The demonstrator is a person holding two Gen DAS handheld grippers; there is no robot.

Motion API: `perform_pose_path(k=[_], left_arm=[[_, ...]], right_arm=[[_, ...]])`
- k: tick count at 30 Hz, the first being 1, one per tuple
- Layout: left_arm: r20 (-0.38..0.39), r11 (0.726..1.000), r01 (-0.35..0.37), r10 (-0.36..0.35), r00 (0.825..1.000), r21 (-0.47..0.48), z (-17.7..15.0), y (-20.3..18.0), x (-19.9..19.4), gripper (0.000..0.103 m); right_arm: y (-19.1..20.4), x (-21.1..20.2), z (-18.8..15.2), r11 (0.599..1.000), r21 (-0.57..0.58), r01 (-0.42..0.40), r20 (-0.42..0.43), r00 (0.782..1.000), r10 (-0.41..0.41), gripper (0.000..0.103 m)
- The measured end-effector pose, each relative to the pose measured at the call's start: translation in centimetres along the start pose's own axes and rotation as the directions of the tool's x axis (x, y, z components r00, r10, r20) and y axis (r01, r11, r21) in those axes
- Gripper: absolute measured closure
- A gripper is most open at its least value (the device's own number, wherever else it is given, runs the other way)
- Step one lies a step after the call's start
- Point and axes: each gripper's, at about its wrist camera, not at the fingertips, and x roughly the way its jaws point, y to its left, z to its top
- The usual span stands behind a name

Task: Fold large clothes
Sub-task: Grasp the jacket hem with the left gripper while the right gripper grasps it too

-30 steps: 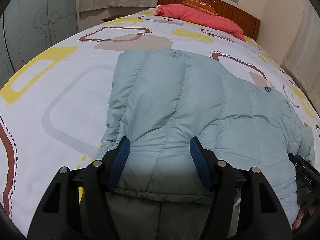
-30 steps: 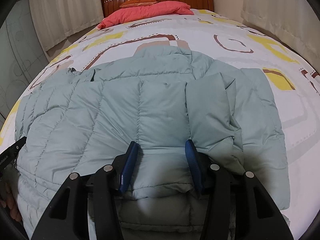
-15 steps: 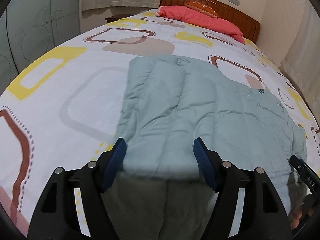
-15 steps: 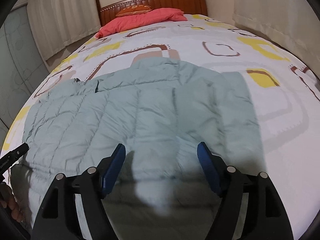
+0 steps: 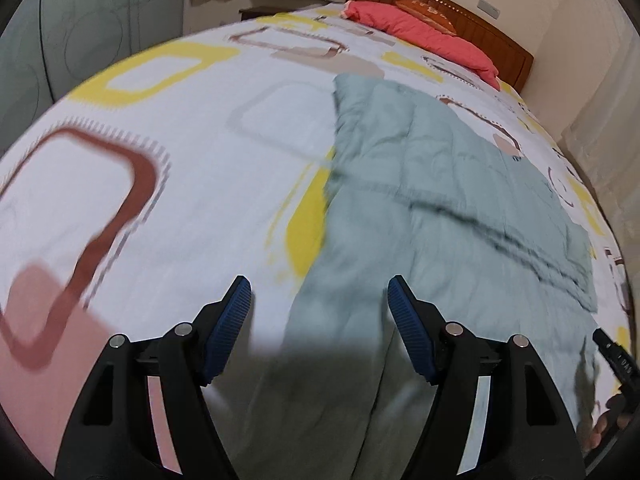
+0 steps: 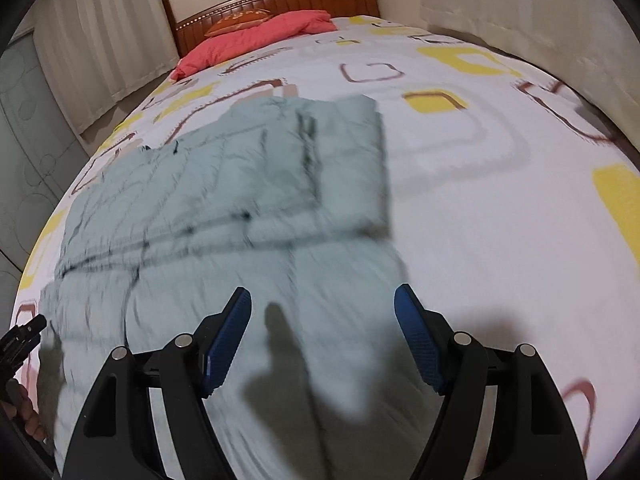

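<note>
- Both tools stand with jaws apart and empty: the left gripper [image 5: 318, 312] and right gripper [image 6: 322, 320] hang above the jacket [image 5: 432, 184], likely freed for another fold.
- It lies partly folded across the bed [image 5: 200, 128], toward the foot edge, well short of the red pillow [image 6: 260, 34].

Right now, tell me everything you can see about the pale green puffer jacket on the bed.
The jacket is a pale grey-green quilted puffer, soft and padded with stitched channels. It lies flat on the patterned bedsheet, its near part folded up over the rest so a doubled layer ends in a straight edge across it. The collar end points toward the red pillow. Neither hand-held gripper touches it; both sets of blue pads stand apart above its near hem. Motion blur hides finer details.
</note>
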Motion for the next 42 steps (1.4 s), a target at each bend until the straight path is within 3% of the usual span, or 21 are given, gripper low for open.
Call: perform_pose_path(k=[5,10,14,22,25,29,38,41,42], left_arm=[[-0.047,0.995,0.037,-0.041,0.998,-0.095,-3.3,2.7,-1.8,0.032],[-0.042,0.987,0.068,-0.075,0.996,-0.148,-6.1,4.1,-4.2,0.032],[-0.054,0.961,0.137,-0.154,0.986,-0.239,-8.2,5.5,-5.4,0.033],[-0.043,0.883,0.236,-0.276,0.960,-0.405,-11.8,7.2,-8.0,0.033],[-0.037,0.829,0.282,-0.341,0.939,-0.482,-12.9,7.9,-8.3,0.033],[-0.011,0.789,0.321,-0.383,0.924,-0.524,-13.8,7.7,-9.0,0.033],[0.041,0.778,0.367,-0.405,0.914,-0.510,-13.6,6.7,-7.8,0.033],[0.040,0.798,0.364,-0.394,0.918,-0.480,-13.4,6.1,-7.4,0.038],[0.042,0.803,0.364,-0.392,0.919,-0.472,-13.3,5.9,-7.2,0.043]], right_arm=[[-2.9,-2.4,-3.8,0.999,0.041,0.010,-0.022,1.000,-0.009,0.030],[-5.5,-4.2,-6.9,0.992,0.122,-0.020,-0.047,0.999,0.026,0.030],[-7.2,-5.5,-8.9,0.981,0.186,-0.056,-0.056,0.996,0.067,0.030],[-9.0,-8.0,-13.2,0.920,0.337,-0.198,-0.036,0.974,0.223,0.030],[-9.1,-8.8,-14.5,0.896,0.369,-0.246,-0.013,0.963,0.269,0.030],[-9.2,-9.1,-15.8,0.831,0.436,-0.346,0.017,0.926,0.377,0.030],[-8.9,-8.2,-15.6,0.791,0.466,-0.396,0.095,0.911,0.401,0.030],[-8.6,-8.1,-15.3,0.798,0.459,-0.390,0.100,0.915,0.390,0.031],[-8.5,-8.0,-15.1,0.802,0.454,-0.388,0.100,0.917,0.387,0.037]])
